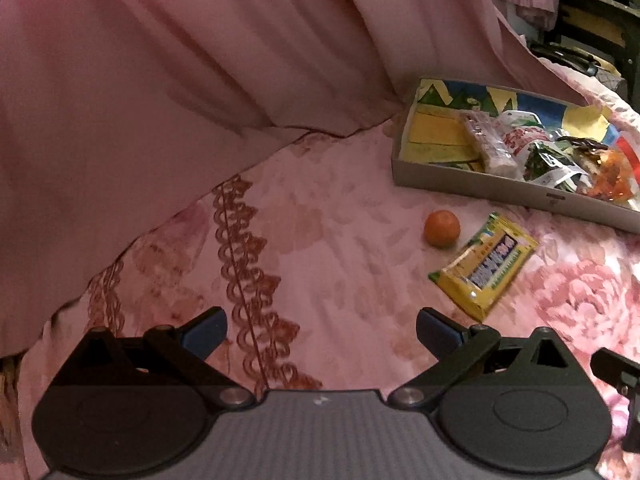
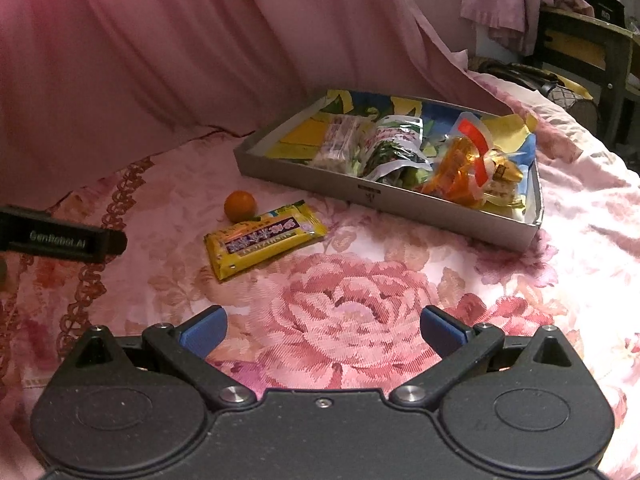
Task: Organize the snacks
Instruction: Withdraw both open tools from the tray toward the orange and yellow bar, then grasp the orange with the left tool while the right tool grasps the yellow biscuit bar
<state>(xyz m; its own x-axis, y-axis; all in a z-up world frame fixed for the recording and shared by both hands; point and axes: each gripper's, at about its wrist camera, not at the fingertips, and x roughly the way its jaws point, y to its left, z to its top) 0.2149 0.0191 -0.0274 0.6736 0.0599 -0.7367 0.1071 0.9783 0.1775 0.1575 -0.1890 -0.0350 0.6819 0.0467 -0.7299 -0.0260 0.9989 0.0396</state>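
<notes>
Only the right view shows "GenRobot.AI" on the left gripper (image 2: 116,240); both it and the right gripper (image 2: 322,330) gape empty near a yellow packet (image 2: 264,238) and a tray (image 2: 400,204).

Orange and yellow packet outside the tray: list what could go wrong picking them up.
1. The orange is round on soft bedding; a nudge could roll it away.
2. It sits close against the yellow packet, so grabbing one may shift the other.
3. The tray is crowded on its right; additions may spill over.
</notes>
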